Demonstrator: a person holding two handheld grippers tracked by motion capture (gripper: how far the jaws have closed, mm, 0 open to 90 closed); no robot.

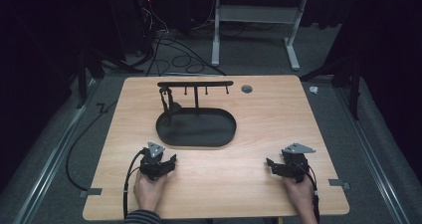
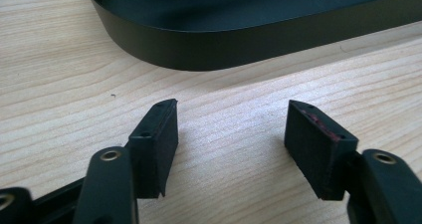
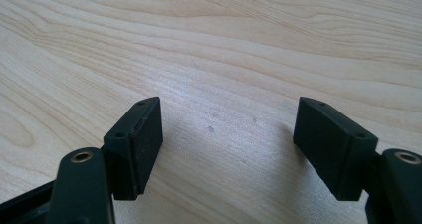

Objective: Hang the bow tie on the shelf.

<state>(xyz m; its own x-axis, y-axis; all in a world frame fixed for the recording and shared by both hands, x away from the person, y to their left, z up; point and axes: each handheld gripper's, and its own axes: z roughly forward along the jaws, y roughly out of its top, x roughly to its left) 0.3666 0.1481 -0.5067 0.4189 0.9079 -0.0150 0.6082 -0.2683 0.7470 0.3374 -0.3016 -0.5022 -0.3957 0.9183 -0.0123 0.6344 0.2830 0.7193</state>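
Both grippers – left (image 1: 167,163), right (image 1: 272,165) – jaws spread, empty, resting on table (image 1: 259,119). Black oval tray (image 1: 171,134) with hook rack (image 1: 195,84): looks rigid, light – I'd pinch its thin rim.

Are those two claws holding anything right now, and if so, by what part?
Nothing is held. The left claw and the right claw both stand open over bare table, with only wood between their jaws.

A: The table (image 1: 259,134)?
B: Pale wood, wavy grain.
A: The tray (image 2: 239,40)?
B: Plain black, like the rack (image 1: 195,84).
A: Grippers?
B: Black, with grey plates (image 1: 298,148).
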